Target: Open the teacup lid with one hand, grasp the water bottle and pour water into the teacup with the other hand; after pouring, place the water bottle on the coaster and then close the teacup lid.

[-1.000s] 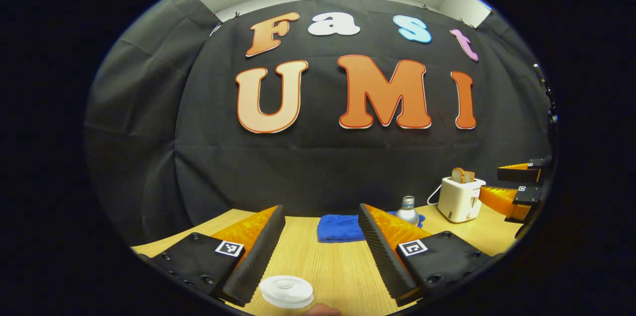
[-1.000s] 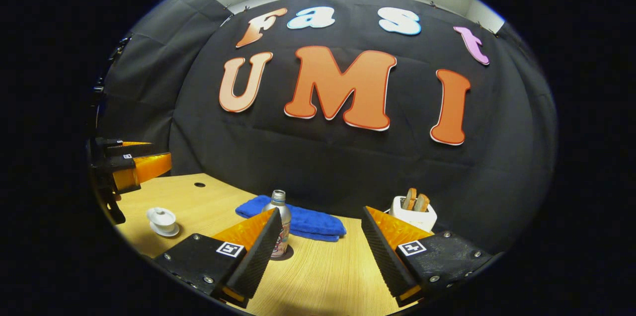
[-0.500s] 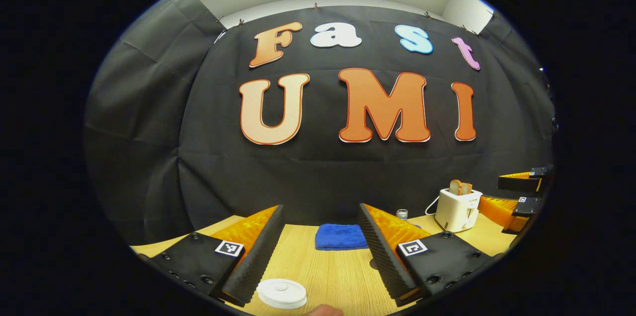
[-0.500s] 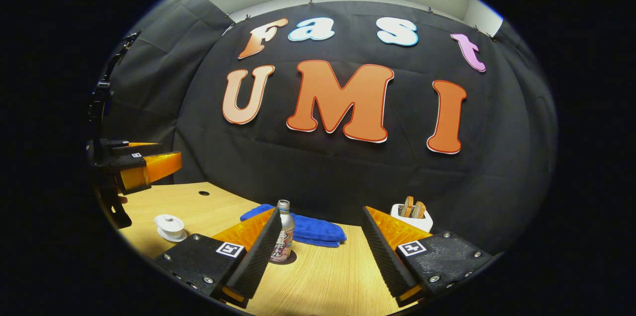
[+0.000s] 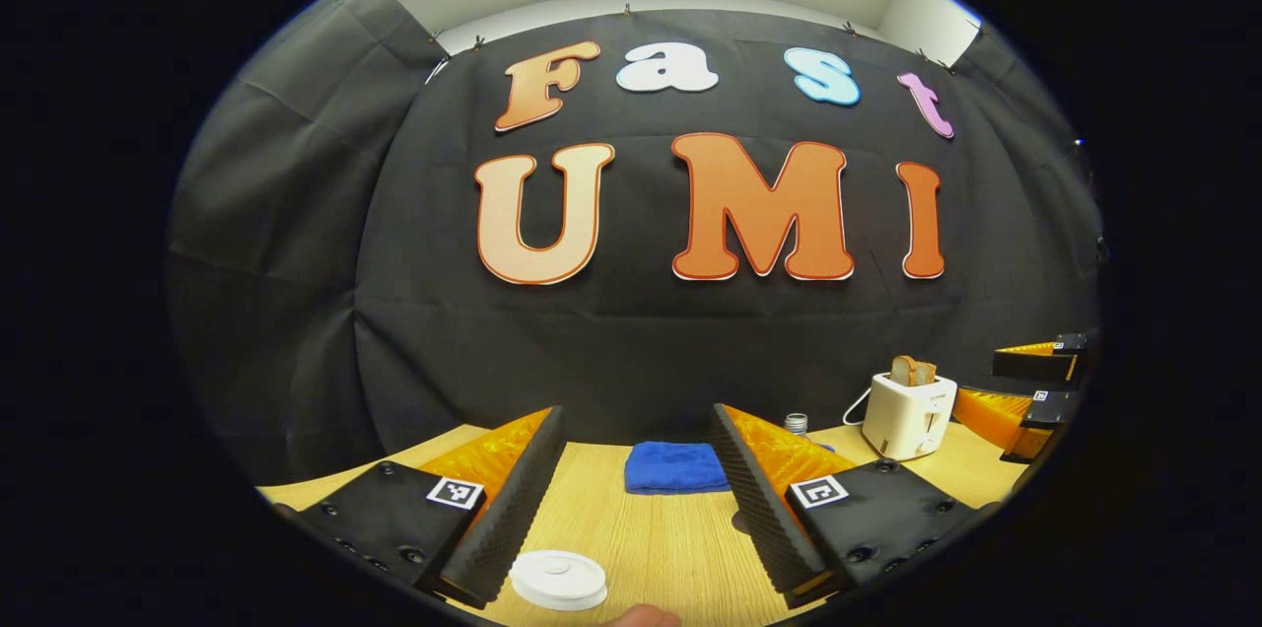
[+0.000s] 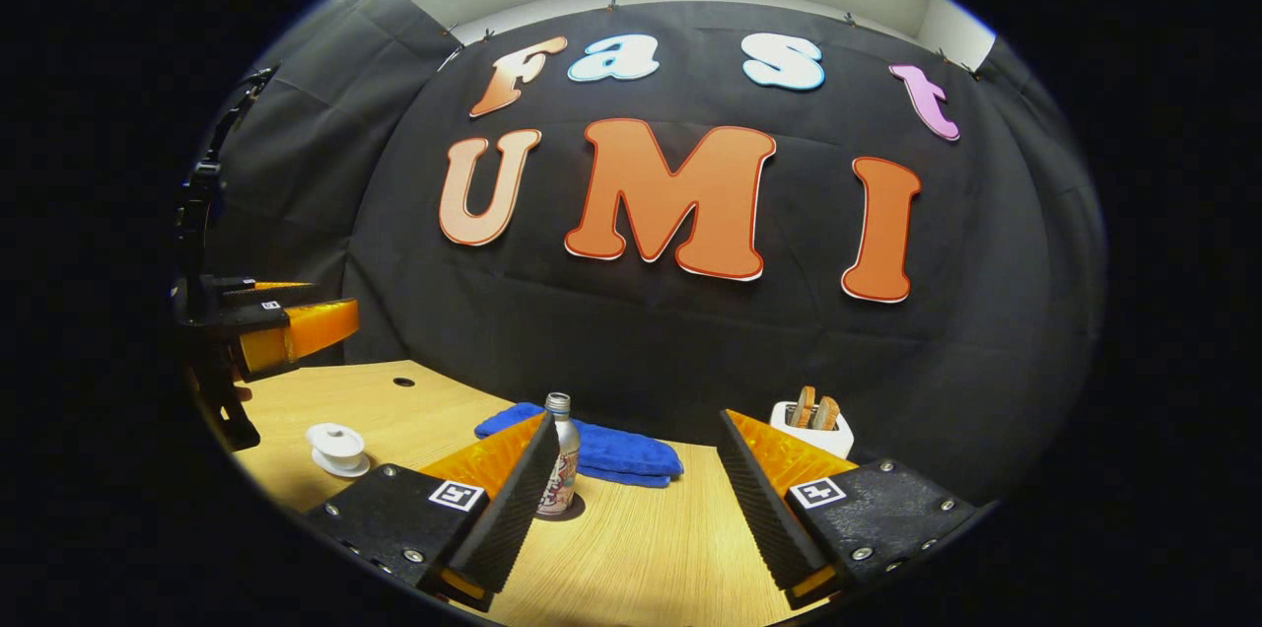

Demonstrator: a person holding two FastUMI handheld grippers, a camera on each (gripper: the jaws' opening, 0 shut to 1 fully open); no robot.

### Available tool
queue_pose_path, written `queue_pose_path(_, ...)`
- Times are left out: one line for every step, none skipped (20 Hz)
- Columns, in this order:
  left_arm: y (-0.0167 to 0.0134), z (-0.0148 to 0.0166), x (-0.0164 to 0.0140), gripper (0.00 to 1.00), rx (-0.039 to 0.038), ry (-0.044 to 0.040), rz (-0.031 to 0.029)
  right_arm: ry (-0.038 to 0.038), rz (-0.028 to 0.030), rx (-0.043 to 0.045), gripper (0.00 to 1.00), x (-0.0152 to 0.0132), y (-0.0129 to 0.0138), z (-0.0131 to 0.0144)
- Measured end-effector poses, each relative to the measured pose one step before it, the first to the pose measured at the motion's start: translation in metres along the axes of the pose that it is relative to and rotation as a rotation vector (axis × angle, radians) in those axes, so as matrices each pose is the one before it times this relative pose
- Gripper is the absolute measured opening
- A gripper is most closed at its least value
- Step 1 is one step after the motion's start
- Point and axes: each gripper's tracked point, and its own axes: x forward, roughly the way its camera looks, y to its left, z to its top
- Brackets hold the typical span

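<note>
The white teacup [image 5: 559,580], lid on, sits low between the fingers of my open left gripper [image 5: 638,418]. In the right gripper view the same teacup [image 6: 335,447] stands on its saucer at the left, with the left gripper [image 6: 330,307] above and behind it. The water bottle [image 6: 560,457] stands upright on a dark round coaster [image 6: 570,509], just past the left finger of my open right gripper [image 6: 637,420] and apart from it. In the left gripper view the bottle's cap [image 5: 795,424] peeks over one finger, and the right gripper [image 5: 991,381] hangs at the far right.
A folded blue towel [image 6: 601,451] lies behind the bottle near the wall. A white toaster [image 6: 814,426] with bread slices stands at the back right. The wooden table [image 6: 641,548] has a small hole [image 6: 403,381] at the back left.
Over the last second both grippers drew back a little from the table things, so the bottle and the teacup look smaller. Both stay open and hold nothing.
</note>
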Motion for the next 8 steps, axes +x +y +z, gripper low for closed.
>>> queue_pose_path(0.00046,-0.00059,0.00053,1.0,0.00113,0.00271,0.0008,-0.0014,-0.00211,-0.00099,0.97,0.00048,-0.00135,0.0001)
queue_pose_path(0.00016,-0.00023,-0.00045,1.0,0.00258,0.00032,0.0024,-0.00157,-0.00407,-0.00039,0.97,0.0005,-0.00156,0.00035)
queue_pose_path(0.00056,-0.00003,0.00022,1.0,0.00178,-0.00001,0.00148,-0.00202,-0.00099,0.00064,0.97,-0.00006,-0.00133,0.00057)
queue_pose_path(-0.00024,0.00109,-0.00012,1.0,0.00137,-0.00232,0.0004,-0.00109,-0.00274,0.00026,0.97,0.00076,-0.00108,-0.00093)
queue_pose_path(0.00052,0.00065,0.0007,1.0,0.00054,-0.00135,0.00132,0.00073,-0.00226,0.00106,0.97,0.00058,-0.00197,-0.00054)
queue_pose_path(-0.00107,-0.00047,-0.00053,1.0,-0.00045,-0.00043,-0.0009,0.00187,-0.00046,0.00121,0.97,0.00034,-0.00081,-0.00019)
queue_pose_path(-0.00021,-0.00028,0.00066,1.0,0.00104,0.00227,-0.00163,0.00229,-0.0021,0.0013,0.97,0.00141,-0.00113,-0.00143)
queue_pose_path(-0.00081,-0.00185,0.00099,1.0,-0.00103,0.00082,-0.00101,0.00079,0.00113,-0.00037,0.97,0.00076,-0.00019,-0.00098)
